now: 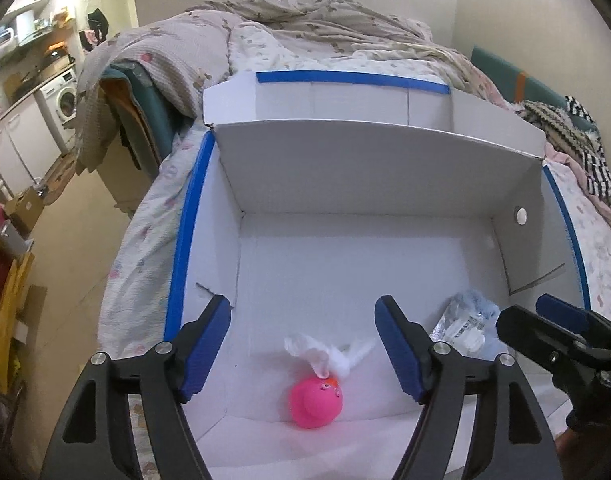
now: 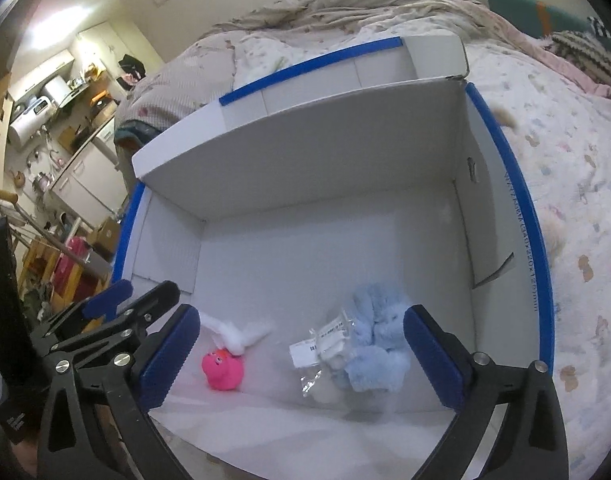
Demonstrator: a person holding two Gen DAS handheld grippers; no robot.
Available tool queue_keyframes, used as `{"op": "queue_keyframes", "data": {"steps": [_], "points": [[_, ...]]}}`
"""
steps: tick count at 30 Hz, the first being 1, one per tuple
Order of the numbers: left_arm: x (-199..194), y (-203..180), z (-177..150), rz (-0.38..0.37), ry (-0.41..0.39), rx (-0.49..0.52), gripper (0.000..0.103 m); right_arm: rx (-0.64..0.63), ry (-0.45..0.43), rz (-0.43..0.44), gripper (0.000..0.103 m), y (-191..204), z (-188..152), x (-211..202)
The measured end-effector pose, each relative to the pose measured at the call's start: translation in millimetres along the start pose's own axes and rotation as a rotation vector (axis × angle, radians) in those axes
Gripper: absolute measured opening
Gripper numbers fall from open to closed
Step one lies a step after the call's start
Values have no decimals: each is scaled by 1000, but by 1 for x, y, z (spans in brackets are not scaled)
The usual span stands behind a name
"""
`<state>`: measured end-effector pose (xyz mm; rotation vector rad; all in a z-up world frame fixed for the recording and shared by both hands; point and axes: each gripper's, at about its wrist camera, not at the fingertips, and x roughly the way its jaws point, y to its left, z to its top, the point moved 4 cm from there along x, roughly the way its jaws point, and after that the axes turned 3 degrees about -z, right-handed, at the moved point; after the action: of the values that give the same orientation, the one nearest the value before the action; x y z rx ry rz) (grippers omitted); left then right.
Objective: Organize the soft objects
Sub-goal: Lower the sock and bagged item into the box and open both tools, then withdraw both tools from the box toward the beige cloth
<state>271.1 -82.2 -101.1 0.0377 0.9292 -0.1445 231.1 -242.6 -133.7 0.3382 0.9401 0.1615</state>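
Closest to the lens are the blue pads of the left gripper (image 1: pixel 303 350), spread apart with nothing between them. The pink toy (image 1: pixel 315 402) with its white fluffy tuft sits right below the gap, on the floor of the white box (image 1: pixel 385 168), near the front wall. Both pads are clear of it, so it's lying loose.

Same story on the other side: the right gripper (image 2: pixel 301 360) has its jaws spread wide and empty, hovering over the light blue plush (image 2: pixel 375 344), which lies on the box floor in its clear bag with a white label. The bag end points toward the pink toy and the fluffy end toward the box's right wall, so its long axis runs roughly left to right across the jaws.

The relation that matters: each thing lies almost straight ahead and below its own gripper, the pink toy under the left one and the blue plush under the right. The two are near each other but not touching. The grippers themselves are close neighbours, each poking into the edge of the other's view.

My guess is both items are now dropped off in the box, and the next pickup is somewhere out on the bed (image 2: pixel 565 152), not in here. If either hand reaches back in, the left is clearly nearer the pink one.
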Motion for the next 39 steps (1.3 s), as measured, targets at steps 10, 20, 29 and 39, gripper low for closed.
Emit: {"op": "queue_keyframes", "data": {"steps": [10, 20, 29, 39], "points": [[-11, -8, -3, -4, 1, 23, 72, 22, -18, -13, 103, -5, -3, -10], [-32, -1, -5, -1, -27, 7, 72, 21, -33, -47, 103, -6, -10, -22], [-52, 13, -14, 53, -43, -10, 72, 23, -47, -61, 103, -5, -25, -43], [-74, 29, -44, 82, -27, -19, 72, -48, -5, -93, 103, 5, -57, -61]]}}
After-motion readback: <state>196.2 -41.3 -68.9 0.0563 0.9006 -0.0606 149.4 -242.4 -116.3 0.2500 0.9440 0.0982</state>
